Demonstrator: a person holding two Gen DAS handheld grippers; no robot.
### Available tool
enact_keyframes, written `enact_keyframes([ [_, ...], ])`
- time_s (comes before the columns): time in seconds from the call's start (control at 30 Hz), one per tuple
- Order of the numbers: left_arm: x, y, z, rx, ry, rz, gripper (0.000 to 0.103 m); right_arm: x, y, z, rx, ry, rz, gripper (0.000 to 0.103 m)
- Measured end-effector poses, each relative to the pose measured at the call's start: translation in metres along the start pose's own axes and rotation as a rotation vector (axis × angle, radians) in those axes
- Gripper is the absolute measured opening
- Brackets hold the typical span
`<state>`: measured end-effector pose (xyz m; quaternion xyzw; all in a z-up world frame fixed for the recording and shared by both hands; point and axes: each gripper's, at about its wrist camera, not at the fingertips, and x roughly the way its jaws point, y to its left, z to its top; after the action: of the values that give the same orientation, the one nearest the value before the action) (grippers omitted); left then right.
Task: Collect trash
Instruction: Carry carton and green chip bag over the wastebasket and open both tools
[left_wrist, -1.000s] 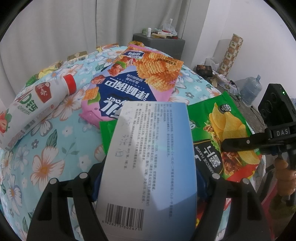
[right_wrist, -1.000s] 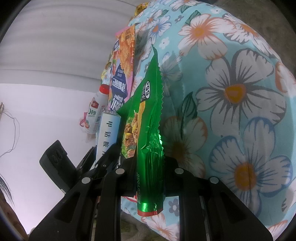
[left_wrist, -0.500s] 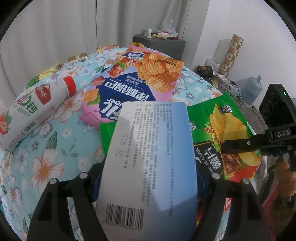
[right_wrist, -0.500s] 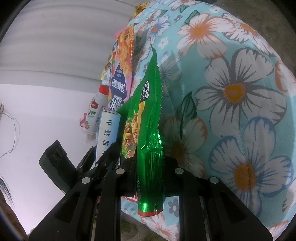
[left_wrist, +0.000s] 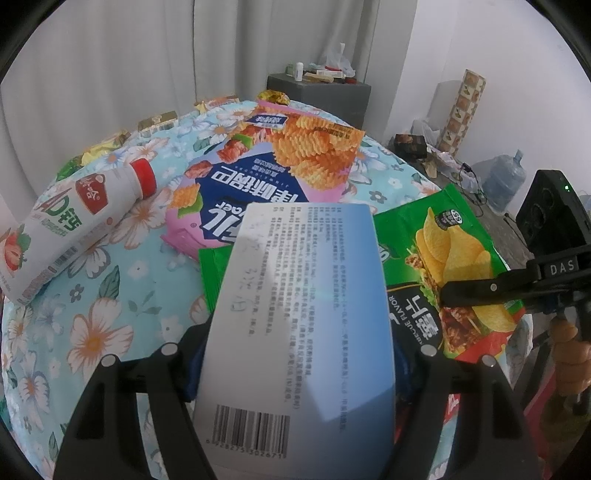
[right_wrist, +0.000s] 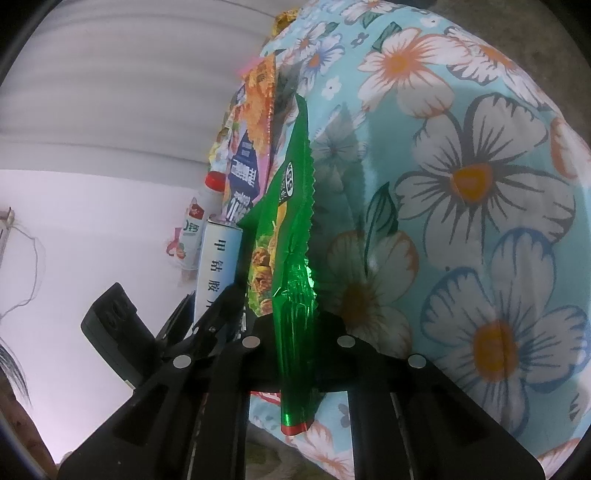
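Closing on the green chip bag (right_wrist: 291, 295), the right gripper (right_wrist: 295, 332) pinches its crimped edge, long axis running away from the jaws across the floral surface (right_wrist: 480, 184). The left gripper (left_wrist: 295, 354), beside the bag, stays clamped on a white box (left_wrist: 295, 314).

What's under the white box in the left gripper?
The white box covers the near end of the pink snack bag and the left part of the green chip bag, both on the floral cloth. Anything else beneath it is hidden.
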<state>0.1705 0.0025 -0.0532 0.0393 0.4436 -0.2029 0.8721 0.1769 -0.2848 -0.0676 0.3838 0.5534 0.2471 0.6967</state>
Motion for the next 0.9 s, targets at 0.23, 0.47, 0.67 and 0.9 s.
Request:
enact_keyframes([
  [0.23, -0.006, 0.007, 0.0, 0.006, -0.008, 0.002, 0.072, 0.001, -0.001, -0.002, -0.013, -0.006, 0.01, 0.006],
  [0.47, -0.01, 0.026, 0.005, -0.001, -0.018, 0.006, 0.072, 0.004, 0.003, -0.001, -0.025, -0.011, 0.017, 0.005],
  [0.67, -0.021, 0.029, 0.002, -0.003, -0.035, 0.016, 0.072, 0.011, 0.009, 0.0, -0.032, -0.018, 0.022, 0.005],
  [0.9, -0.048, 0.019, -0.012, -0.004, -0.062, 0.034, 0.072, 0.013, 0.014, -0.002, -0.056, -0.026, 0.027, 0.005],
])
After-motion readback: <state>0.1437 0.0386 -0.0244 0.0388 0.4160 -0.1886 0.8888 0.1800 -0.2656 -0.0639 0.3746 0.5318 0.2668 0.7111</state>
